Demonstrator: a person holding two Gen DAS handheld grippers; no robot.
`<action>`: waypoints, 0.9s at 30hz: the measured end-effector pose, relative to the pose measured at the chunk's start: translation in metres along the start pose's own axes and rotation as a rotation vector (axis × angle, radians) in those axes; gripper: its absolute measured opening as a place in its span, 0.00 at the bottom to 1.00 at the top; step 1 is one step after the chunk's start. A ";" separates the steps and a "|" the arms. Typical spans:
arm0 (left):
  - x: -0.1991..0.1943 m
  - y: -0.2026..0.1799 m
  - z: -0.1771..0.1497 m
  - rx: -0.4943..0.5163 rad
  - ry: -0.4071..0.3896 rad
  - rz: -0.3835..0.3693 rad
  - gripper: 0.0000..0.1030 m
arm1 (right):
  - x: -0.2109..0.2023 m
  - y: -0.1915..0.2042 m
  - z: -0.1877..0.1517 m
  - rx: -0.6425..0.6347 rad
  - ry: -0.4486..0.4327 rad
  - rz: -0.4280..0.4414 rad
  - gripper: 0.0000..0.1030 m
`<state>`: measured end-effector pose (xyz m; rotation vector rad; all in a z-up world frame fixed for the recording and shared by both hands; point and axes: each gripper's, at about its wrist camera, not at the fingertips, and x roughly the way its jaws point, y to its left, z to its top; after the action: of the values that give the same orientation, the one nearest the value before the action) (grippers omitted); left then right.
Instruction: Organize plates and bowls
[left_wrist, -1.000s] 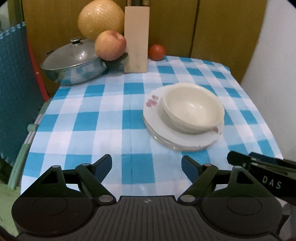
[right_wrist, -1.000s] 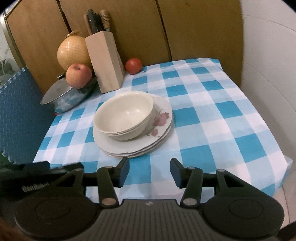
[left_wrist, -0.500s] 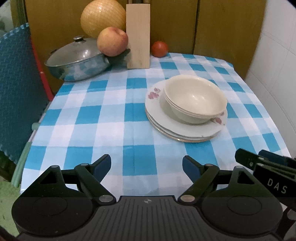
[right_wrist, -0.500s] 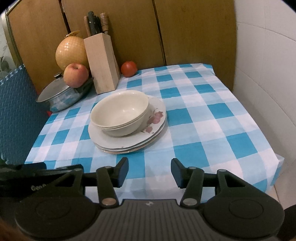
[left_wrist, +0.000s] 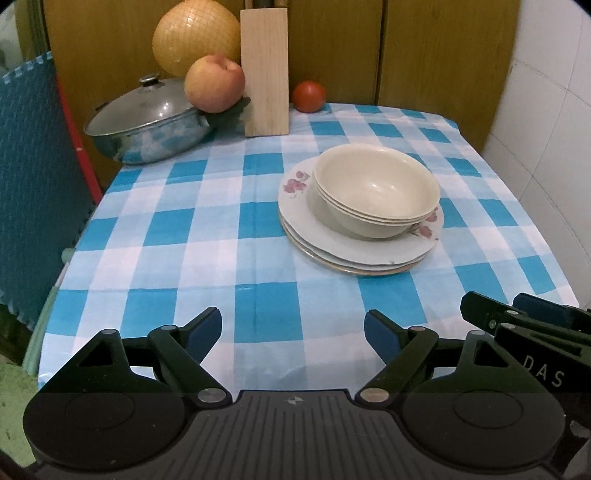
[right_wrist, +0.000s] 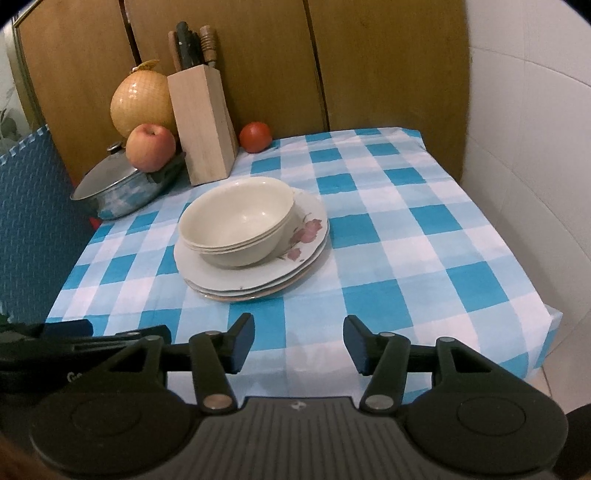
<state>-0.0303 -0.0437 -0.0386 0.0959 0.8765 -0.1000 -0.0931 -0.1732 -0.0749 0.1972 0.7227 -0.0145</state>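
A stack of cream bowls sits nested on a stack of white floral plates in the middle of the blue-checked tablecloth. My left gripper hovers over the table's near edge, open, nothing between its fingers. My right gripper is likewise back at the near edge, open and empty; it also shows at the lower right of the left wrist view. Both grippers are well short of the dishes.
At the back stand a lidded steel pot, an apple, a netted melon, a wooden knife block and a tomato. A blue foam mat lines the left; a white tiled wall the right.
Both views have pulled back and tilted slightly, so the dishes sit a little farther up the frames. The right gripper's fingers stand a touch wider. Dishes have not moved.
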 end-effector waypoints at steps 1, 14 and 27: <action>0.000 0.000 0.000 -0.002 -0.001 0.001 0.86 | 0.001 0.000 0.000 0.000 0.001 0.000 0.49; 0.000 0.001 -0.001 0.003 0.000 0.003 0.86 | -0.001 0.000 -0.001 0.010 -0.009 0.008 0.49; -0.003 -0.001 -0.002 0.016 -0.014 0.018 0.86 | -0.003 0.000 -0.002 0.005 -0.016 0.006 0.49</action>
<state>-0.0339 -0.0445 -0.0371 0.1184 0.8613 -0.0905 -0.0960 -0.1728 -0.0742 0.2040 0.7059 -0.0125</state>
